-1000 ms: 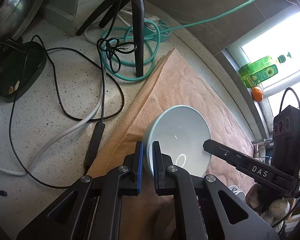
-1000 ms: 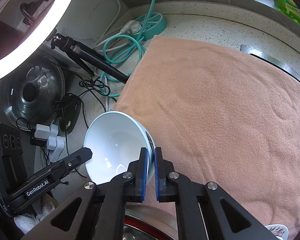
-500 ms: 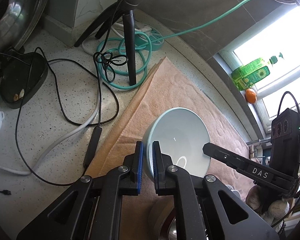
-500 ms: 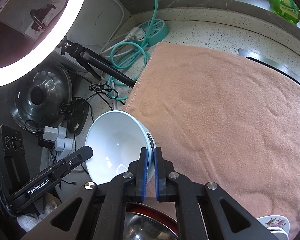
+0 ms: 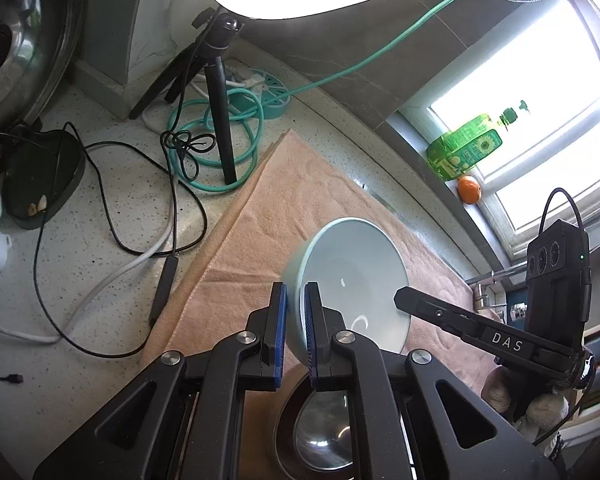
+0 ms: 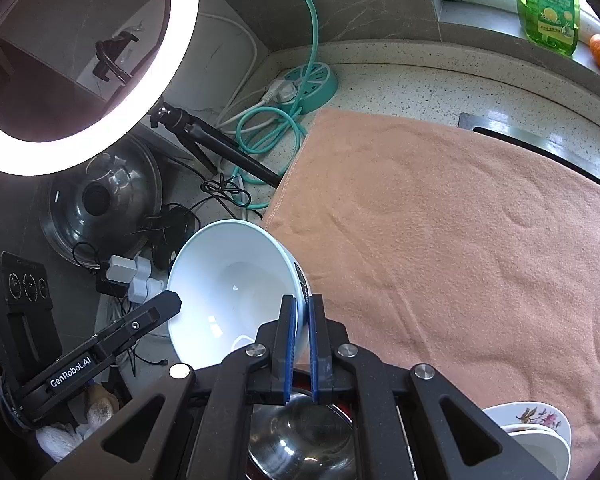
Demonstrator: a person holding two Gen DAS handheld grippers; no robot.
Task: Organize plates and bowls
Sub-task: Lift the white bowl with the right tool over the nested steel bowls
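A pale blue-white bowl (image 5: 354, 280) is held in the air between the two grippers, tilted so its smooth glazed inside faces both cameras. It is deep, with a thin rim and a small round flat bottom that catches a bright glint; a dark label strip shows on its outer wall in the right wrist view.

The left gripper (image 5: 296, 320) is clenched on the rim at the lower centre of its frame, blue-padded fingers on either side of the wall. The right gripper (image 6: 300, 332) pinches the opposite edge of the rim the same way, lower centre of its own frame. Each gripper shows as a black bar reaching in from the side of the other's view.

The bowl hangs above the near left edge of a peach towel (image 6: 440, 240) spread over the speckled counter (image 5: 80, 240). Directly below it, at the bottom of both frames, sits a shiny steel bowl (image 6: 300, 440) inside a dark red rim. A flowered dish (image 6: 532, 420) lies at the lower right of the right wrist view.

A ring light (image 6: 80, 140) on a small tripod (image 5: 216, 92) stands at the upper left, with a teal cable (image 5: 220, 152) coiled by it.
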